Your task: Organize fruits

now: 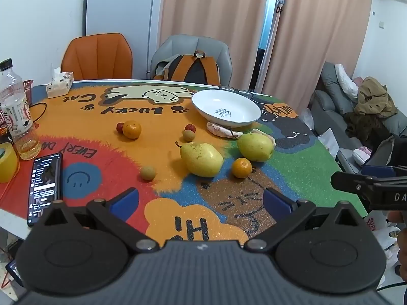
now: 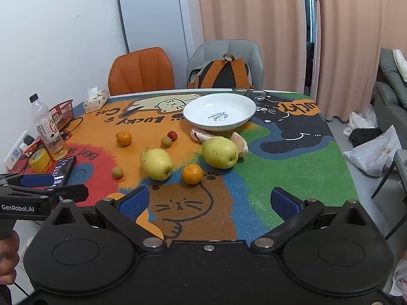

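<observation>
Still pre-grasp: left gripper (image 1: 201, 198) and right gripper (image 2: 211, 202) both wide, empty, at worktop (image 2: 305, 178) near edge; next, likely grab near tangerine (image 2: 192, 174) for white bowl (image 2: 219, 113).

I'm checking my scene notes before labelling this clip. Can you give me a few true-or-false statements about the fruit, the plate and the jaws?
1. The white plate holds no fruit. True.
2. Two yellow pears lie on the mat. True.
3. The left gripper is shut on an orange. False: its jaws are wide open and hold nothing.
4. The phone rests inside the plate. False: it lies on the mat, near the bottle.
5. The right gripper is open. True.
</observation>
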Tool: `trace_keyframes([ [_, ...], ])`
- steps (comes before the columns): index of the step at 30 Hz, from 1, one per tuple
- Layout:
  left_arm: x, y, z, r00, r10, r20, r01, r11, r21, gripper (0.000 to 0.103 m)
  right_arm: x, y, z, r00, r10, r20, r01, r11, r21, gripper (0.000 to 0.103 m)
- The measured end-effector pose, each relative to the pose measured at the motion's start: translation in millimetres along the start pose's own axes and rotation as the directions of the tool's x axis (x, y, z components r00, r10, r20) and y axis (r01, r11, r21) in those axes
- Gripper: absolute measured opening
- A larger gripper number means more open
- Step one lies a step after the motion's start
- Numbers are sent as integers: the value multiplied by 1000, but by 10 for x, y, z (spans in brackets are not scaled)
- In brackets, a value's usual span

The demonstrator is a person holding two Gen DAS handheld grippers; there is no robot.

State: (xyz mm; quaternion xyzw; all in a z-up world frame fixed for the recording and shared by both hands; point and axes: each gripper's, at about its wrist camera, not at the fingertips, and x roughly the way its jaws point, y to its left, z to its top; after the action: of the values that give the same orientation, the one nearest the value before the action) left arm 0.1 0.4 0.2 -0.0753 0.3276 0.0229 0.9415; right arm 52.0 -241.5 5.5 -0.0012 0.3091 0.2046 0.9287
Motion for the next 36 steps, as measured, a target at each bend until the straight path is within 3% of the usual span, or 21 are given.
trace_keyframes([
  [36, -23, 94, 15, 1000, 0, 13, 0, 1000, -11, 103, -18, 14, 18, 1000, -2, 5, 2, 1000, 4, 103],
])
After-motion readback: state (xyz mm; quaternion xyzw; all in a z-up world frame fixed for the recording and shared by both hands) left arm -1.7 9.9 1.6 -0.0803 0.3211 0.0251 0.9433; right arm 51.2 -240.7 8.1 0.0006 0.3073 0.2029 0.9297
